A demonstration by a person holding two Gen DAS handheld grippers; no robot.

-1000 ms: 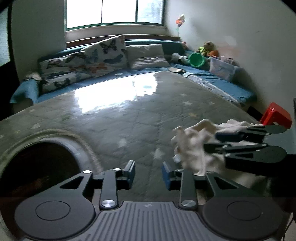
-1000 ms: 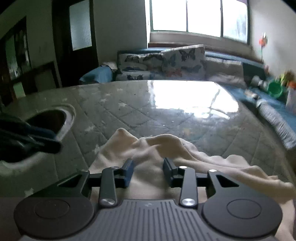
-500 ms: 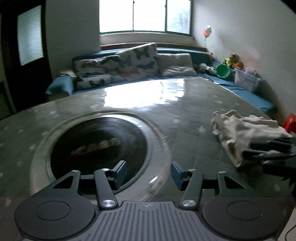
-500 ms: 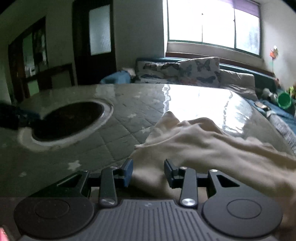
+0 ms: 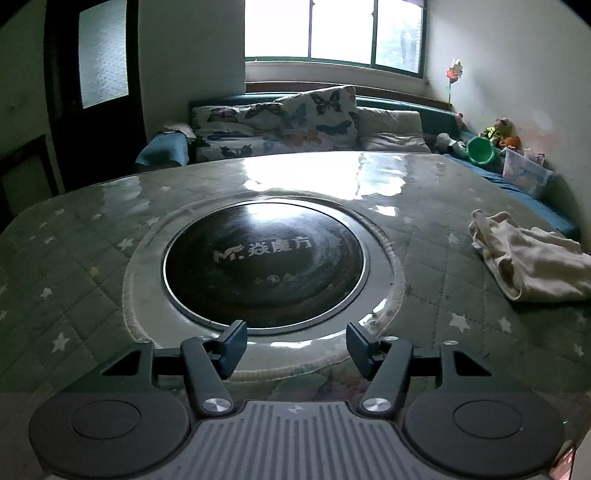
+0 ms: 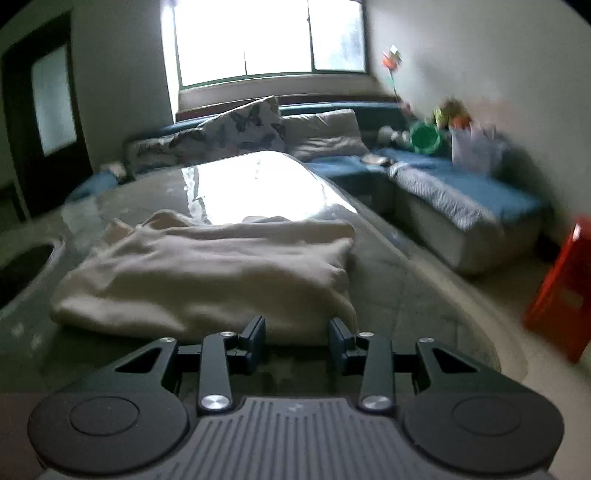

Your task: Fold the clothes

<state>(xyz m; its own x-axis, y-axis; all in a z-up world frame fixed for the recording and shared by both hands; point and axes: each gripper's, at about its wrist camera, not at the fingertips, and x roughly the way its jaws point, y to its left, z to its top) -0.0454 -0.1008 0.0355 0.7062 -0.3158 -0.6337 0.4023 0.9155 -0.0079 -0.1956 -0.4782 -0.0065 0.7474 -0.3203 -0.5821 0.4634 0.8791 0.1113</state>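
Left gripper (image 5: 293,345) hangs wide, empty, over the cooktop (image 5: 266,258); right gripper (image 6: 297,341), also wide and empty, faces the cloth (image 6: 207,273), which lies bundled on the table (image 5: 74,266), probably freed to rest.

A round table (image 5: 92,266) covered by a quilted, star-printed cloth under clear film is seen, with a black circular cooktop (image 5: 266,262) set into its middle. Behind it, butterfly-print cushions (image 5: 280,122) are propped on a blue sofa (image 6: 461,195) beneath a bright window (image 5: 332,29). A green bowl (image 6: 424,137) and what may be soft toys (image 5: 500,131) are kept by the wall, and a red stool (image 6: 561,291) is placed on the floor.
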